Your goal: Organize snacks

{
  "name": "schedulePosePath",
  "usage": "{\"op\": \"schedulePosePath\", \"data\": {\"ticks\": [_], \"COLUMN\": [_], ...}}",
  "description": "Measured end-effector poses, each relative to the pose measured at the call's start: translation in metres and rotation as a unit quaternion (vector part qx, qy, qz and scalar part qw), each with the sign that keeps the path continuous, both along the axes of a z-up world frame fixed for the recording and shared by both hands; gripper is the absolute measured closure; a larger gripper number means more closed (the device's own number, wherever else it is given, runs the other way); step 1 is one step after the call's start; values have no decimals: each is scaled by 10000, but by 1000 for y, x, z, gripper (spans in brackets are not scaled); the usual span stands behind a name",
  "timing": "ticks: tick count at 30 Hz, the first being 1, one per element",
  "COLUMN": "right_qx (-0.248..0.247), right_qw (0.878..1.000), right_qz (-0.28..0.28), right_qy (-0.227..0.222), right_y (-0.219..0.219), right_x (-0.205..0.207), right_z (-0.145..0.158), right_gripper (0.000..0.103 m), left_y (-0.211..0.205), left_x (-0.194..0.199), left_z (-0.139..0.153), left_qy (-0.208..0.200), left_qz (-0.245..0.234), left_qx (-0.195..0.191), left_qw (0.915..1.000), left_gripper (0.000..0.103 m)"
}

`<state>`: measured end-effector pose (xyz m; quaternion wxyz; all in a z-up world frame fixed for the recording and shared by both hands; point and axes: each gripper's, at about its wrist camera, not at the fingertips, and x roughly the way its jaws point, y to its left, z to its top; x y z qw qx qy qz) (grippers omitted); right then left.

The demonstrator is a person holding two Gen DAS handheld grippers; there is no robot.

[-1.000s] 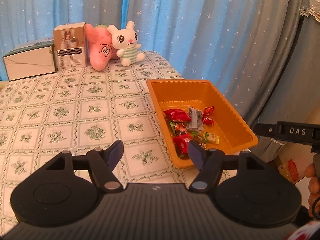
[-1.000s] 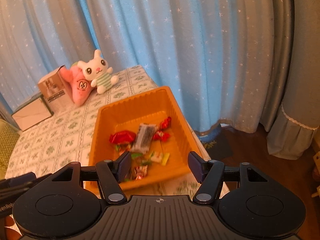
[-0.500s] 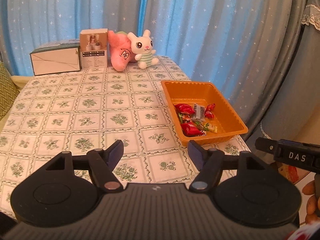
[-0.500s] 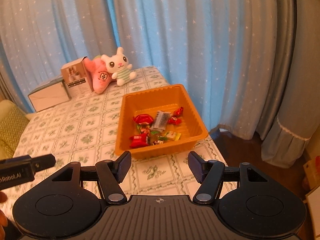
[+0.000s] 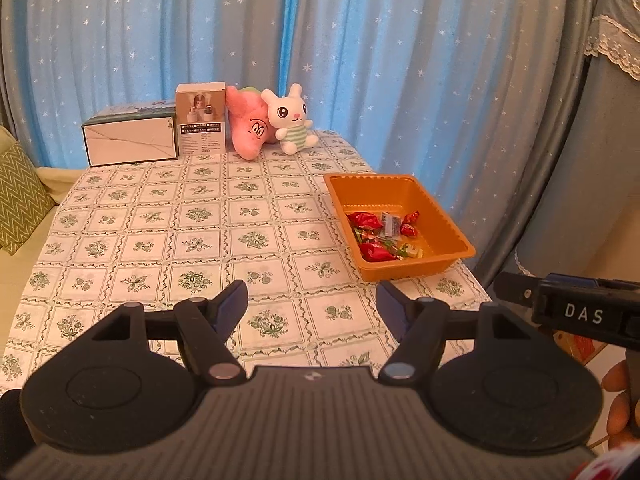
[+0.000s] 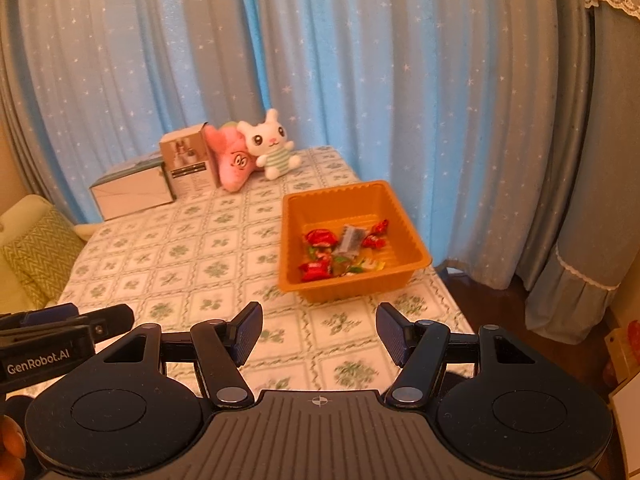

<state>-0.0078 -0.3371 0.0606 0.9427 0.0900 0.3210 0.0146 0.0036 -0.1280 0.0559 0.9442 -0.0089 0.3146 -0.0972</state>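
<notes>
Listing left to right across the desk [image 5: 160, 240]: white carton [image 5: 130, 140], printed box [image 5: 201, 118], pink plush [image 5: 248, 128], rabbit plush [image 5: 292, 118], then the orange tray [image 5: 448, 236] near the right edge, holding the wrapped snacks [image 5: 380, 234]. Snacks: likely light, crinkly, slippery film; best pinched at twisted wrapper ends. Tray: probably thin, flexible plastic; take by the rim. Left gripper [image 5: 312, 300]: fingers apart, empty. Right gripper [image 6: 319, 322]: fingers apart, empty. Left view alone shows the right tool's "DAS" label; right view alone shows floor beside the desk.
</notes>
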Motion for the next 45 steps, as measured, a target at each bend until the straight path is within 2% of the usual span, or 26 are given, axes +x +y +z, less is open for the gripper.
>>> {"op": "schedulePosePath", "data": {"ticks": [13, 45], "right_qx": [-156, -154], "right_qw": [9996, 9995], "right_qz": [217, 272], "right_qy": [66, 94], "right_y": [12, 17], "right_x": [-33, -35], "right_z": [2, -1], "right_gripper": [40, 40], "left_y": [9, 10], "left_x": [-26, -27], "left_z": [-9, -10], "left_qy": [159, 155], "left_qz": [91, 147], "left_qx": [39, -18], "left_qw": [9998, 9998], "left_gripper": [35, 35]}}
